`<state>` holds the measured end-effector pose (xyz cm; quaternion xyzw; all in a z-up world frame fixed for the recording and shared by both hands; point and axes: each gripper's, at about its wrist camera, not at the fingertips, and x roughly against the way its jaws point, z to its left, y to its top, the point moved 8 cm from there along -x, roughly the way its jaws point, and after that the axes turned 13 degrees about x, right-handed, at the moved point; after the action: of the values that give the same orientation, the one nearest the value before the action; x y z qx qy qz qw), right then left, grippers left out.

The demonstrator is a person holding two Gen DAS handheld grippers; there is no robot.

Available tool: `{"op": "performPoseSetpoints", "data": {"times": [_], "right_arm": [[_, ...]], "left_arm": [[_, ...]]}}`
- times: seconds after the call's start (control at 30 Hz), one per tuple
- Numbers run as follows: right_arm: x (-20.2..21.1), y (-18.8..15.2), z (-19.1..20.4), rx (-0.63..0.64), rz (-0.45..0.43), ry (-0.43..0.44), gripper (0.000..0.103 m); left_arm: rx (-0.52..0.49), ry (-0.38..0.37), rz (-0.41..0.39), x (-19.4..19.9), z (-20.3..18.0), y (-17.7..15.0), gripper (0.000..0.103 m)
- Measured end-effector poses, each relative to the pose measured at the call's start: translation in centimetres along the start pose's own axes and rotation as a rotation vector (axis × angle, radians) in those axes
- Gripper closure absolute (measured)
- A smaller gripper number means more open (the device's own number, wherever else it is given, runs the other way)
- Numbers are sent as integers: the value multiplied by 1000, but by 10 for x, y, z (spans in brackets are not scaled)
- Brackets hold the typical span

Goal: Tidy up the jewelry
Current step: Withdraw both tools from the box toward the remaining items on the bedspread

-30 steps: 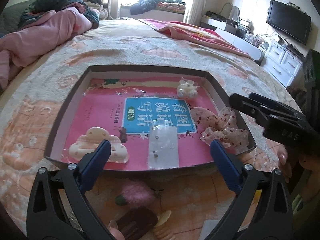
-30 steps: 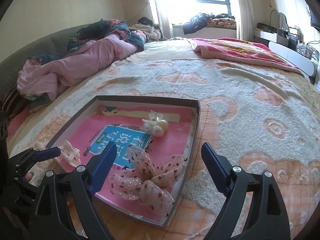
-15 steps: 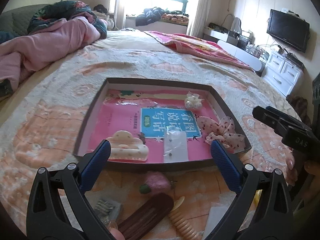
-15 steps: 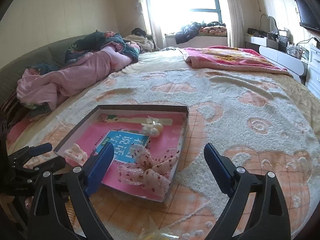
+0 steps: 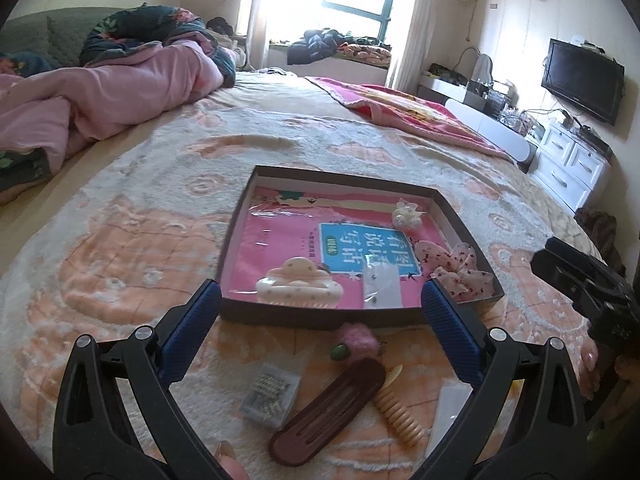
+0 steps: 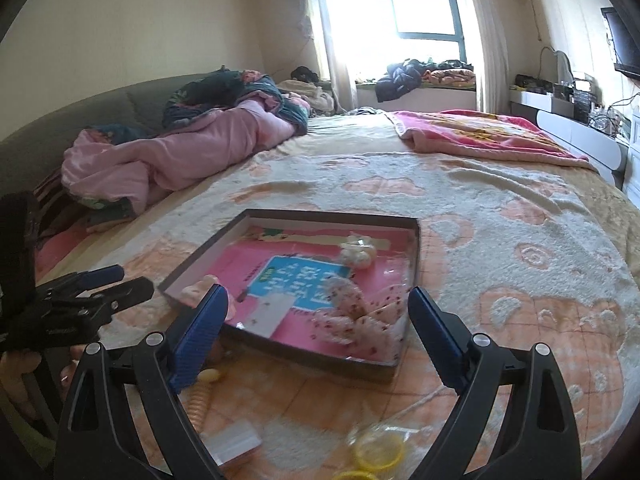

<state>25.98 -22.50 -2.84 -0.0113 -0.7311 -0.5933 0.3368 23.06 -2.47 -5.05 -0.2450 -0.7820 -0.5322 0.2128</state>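
both tools empty, jaws wide apart: left tool (image 5: 320, 320), right tool (image 6: 318, 320). shallow dark cardboard tray (image 5: 320, 317) on bed holds cream claw clip (image 5: 299, 286), spotted fabric bow (image 5: 456, 266). step looks like picking next loose piece; brown long barrette (image 5: 328, 410) and pink fuzzy hair tie (image 5: 357, 340) lie on the blanket before the tray, so lower and close on one.

You worked on a bed (image 5: 168, 184) under a patterned blanket, a pink quilt (image 5: 100, 96) heaped far left. Daylight poured through the far window (image 6: 424, 0). A television (image 5: 582, 76) hung on the right wall above white drawers (image 5: 572, 160).
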Motion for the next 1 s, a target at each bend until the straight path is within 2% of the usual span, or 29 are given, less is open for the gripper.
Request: {"op": "performPoseSetpoints", "data": {"times": [0.6, 0.83, 1.0], "right_arm": [[14, -12, 60, 75, 18, 71, 14], [11, -18, 81, 118, 37, 101, 15], [4, -25, 95, 155, 61, 124, 16]], "left_arm": [[0, 46, -7, 22, 41, -11, 12], [-22, 47, 17, 25, 49, -23, 12], [-37, 42, 42, 24, 52, -31, 17]]}}
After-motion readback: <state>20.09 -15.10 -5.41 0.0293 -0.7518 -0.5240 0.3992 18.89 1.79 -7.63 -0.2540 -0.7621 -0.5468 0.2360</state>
